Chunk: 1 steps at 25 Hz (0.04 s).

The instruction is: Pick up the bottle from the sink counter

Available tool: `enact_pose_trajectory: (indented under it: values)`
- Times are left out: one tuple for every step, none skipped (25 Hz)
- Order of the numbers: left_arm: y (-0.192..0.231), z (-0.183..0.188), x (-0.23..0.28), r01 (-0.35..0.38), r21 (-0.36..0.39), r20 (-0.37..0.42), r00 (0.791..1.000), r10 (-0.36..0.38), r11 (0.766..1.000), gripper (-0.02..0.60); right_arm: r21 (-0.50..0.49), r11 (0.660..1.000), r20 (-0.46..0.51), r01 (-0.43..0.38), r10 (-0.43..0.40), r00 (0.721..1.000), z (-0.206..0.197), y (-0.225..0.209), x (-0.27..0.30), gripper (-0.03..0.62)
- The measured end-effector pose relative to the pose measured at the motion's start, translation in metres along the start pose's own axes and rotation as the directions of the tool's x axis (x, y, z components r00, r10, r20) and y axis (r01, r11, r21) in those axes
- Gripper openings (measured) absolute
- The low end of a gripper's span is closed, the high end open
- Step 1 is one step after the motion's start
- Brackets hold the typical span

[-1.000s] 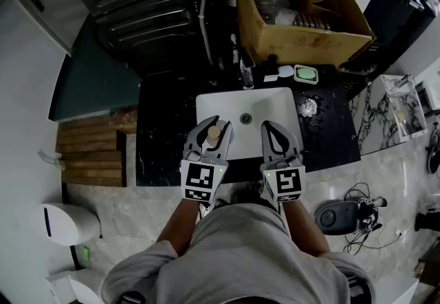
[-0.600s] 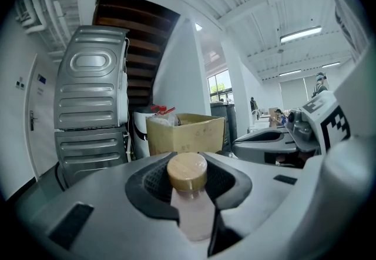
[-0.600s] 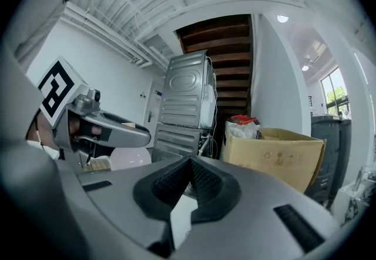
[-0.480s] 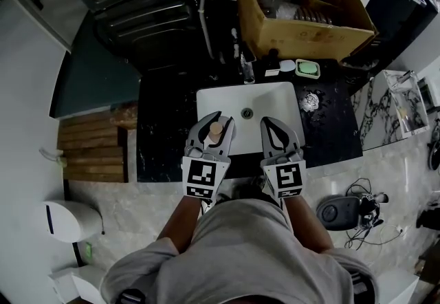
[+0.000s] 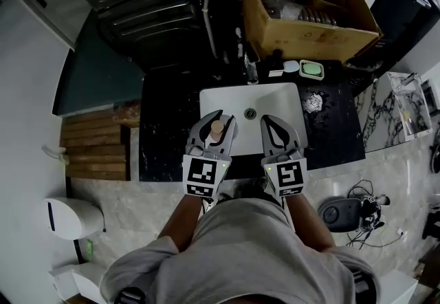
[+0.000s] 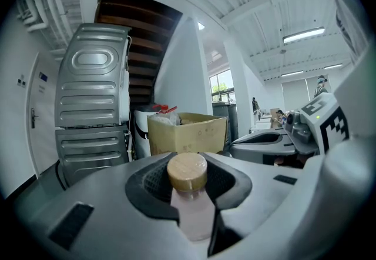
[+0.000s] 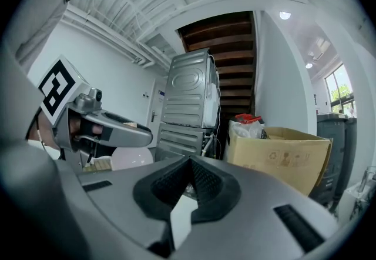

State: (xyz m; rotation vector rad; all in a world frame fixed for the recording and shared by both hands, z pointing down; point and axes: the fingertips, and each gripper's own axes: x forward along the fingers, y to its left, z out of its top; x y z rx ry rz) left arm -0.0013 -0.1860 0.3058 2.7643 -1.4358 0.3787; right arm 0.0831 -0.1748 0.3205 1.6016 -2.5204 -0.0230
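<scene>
Above sink [image 5: 275, 98], bottle [image 6: 192, 209] tight in left tool [image 5: 219, 118], pink body only in gripper view; right tool [image 5: 270, 119] closed.

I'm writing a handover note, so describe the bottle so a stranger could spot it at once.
Find the white sink set in the black counter. Over its near left part, the left claw grips a small bottle: pale pink body, round tan cap, unlike the empty, shut right claw beside it.
</scene>
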Motion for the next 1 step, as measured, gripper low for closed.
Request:
enact_pose_trajectory:
  values:
    - [0.0006,-0.0004,0.0005,0.001,-0.004,-0.002,1.000,-0.001,1.000,0.117,0.000,1.000,-0.001,-0.002,0.002,1.000,-0.0002,0.0000,0.0007,0.009]
